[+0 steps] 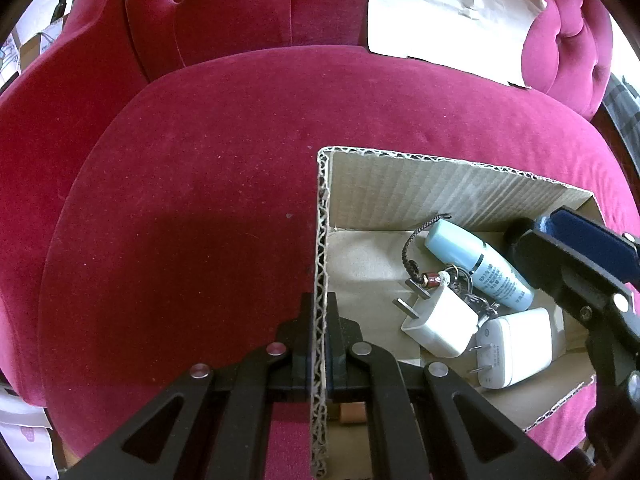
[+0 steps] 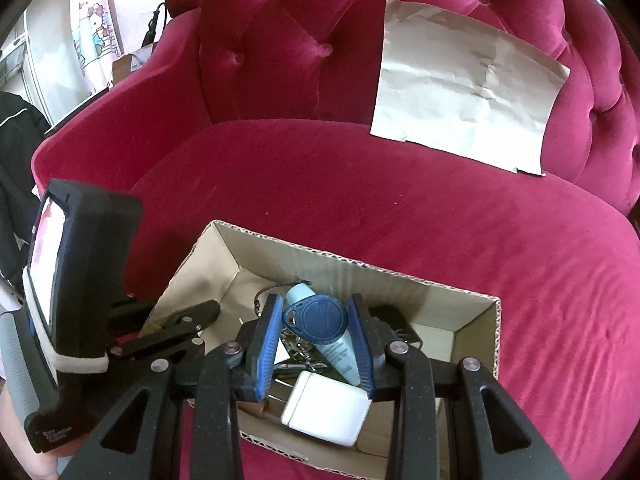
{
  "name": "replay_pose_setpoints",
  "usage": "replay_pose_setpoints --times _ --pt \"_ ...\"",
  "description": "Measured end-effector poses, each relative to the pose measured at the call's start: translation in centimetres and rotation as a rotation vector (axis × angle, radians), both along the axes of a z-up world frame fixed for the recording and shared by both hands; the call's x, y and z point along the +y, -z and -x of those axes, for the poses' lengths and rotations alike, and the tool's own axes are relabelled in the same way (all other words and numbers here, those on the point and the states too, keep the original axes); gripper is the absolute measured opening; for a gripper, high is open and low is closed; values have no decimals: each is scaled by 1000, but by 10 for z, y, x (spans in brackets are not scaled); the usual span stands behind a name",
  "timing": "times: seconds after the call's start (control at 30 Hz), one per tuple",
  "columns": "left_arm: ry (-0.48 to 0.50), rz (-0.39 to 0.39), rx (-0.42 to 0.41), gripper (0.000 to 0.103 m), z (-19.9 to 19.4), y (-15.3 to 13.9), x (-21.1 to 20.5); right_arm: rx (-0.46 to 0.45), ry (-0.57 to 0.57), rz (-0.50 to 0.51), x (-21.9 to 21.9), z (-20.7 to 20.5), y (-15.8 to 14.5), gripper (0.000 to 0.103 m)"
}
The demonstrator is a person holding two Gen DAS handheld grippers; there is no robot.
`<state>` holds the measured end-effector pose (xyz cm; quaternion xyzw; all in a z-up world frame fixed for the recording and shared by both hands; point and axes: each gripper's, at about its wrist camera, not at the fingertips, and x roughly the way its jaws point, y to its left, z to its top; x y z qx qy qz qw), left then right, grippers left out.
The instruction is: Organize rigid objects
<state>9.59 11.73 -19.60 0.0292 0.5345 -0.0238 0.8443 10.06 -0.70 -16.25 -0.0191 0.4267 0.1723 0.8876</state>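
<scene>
An open cardboard box (image 1: pixel 400 188) sits on a red velvet sofa seat. My left gripper (image 1: pixel 319 332) is shut on the box's left wall. Inside lie two white plug chargers (image 1: pixel 438 322) (image 1: pixel 516 346), a pale blue tube (image 1: pixel 480 264) and a braided cord with keys (image 1: pixel 420 240). My right gripper (image 2: pixel 316 316) hangs over the box (image 2: pixel 360 276) and is shut on a blue key fob (image 2: pixel 318 316), above the tube (image 2: pixel 340 354) and a white charger (image 2: pixel 326 410). The right gripper also shows in the left wrist view (image 1: pixel 580 264).
A creased sheet of paper (image 2: pixel 464 84) leans on the tufted sofa back (image 2: pixel 300 40). The left gripper's handle with a screen (image 2: pixel 76 276) stands at the box's left side. A curtain (image 2: pixel 92 20) hangs beyond the sofa arm.
</scene>
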Motion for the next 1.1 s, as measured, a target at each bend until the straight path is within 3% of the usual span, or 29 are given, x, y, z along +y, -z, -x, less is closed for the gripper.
replay_pose_setpoints --times 0.17,0.43,0.5,1.1 --pt "0 0 -1 4 0 0 0 -2 14 -2 -1 -1 -1 36" --pt "0 -1 -1 4 1 0 0 -37 72 26 -10 0 -3 91" --pt "0 -1 -1 4 1 0 0 -34 75 33 -11 -1 -2 101" --pt "3 -12 6 4 -1 -1 -2 14 132 45 -24 -5 3 103"
